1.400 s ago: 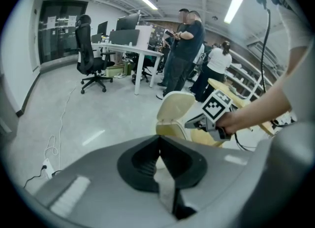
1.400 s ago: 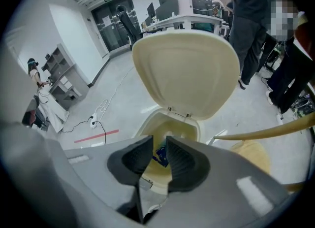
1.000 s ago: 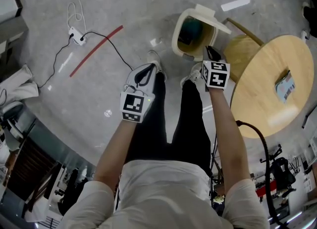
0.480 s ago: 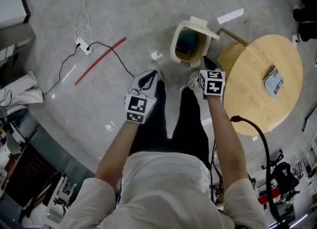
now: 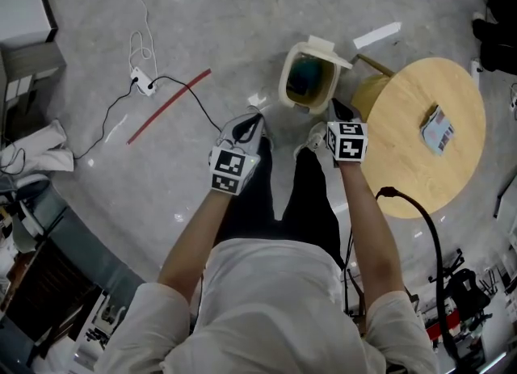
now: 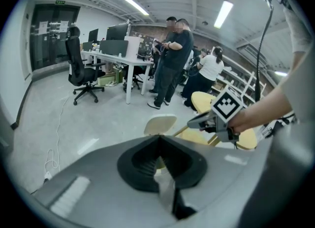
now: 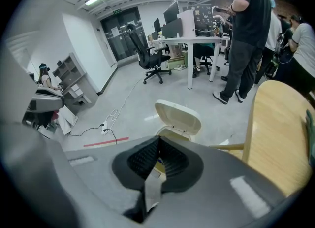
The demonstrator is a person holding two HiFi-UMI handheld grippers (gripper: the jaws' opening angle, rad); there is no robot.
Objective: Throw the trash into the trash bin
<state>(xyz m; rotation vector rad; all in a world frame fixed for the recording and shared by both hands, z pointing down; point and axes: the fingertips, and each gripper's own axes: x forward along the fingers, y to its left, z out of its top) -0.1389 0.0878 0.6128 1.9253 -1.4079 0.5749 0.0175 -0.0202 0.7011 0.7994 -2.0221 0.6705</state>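
The person looks down at a grey floor (image 5: pixel 242 17) with both arms held out. The left gripper (image 5: pixel 246 124) and right gripper (image 5: pixel 338 108) hang side by side, apart, pointing downward. Just beyond the right gripper stands a cream trash bin (image 5: pixel 285 83) with its lid flipped open. To the right, a round wooden tabletop (image 5: pixel 404 162) carries a small packet (image 5: pixel 437 128). A red strip (image 5: pixel 168 107) and a power strip (image 5: pixel 144 83) lie on the floor at left.

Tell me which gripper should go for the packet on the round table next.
Right. The right gripper hangs beside the edge of the table, on the same side as the packet, while the left gripper is farther from it. Both have their jaws shut and empty, so it must open first.
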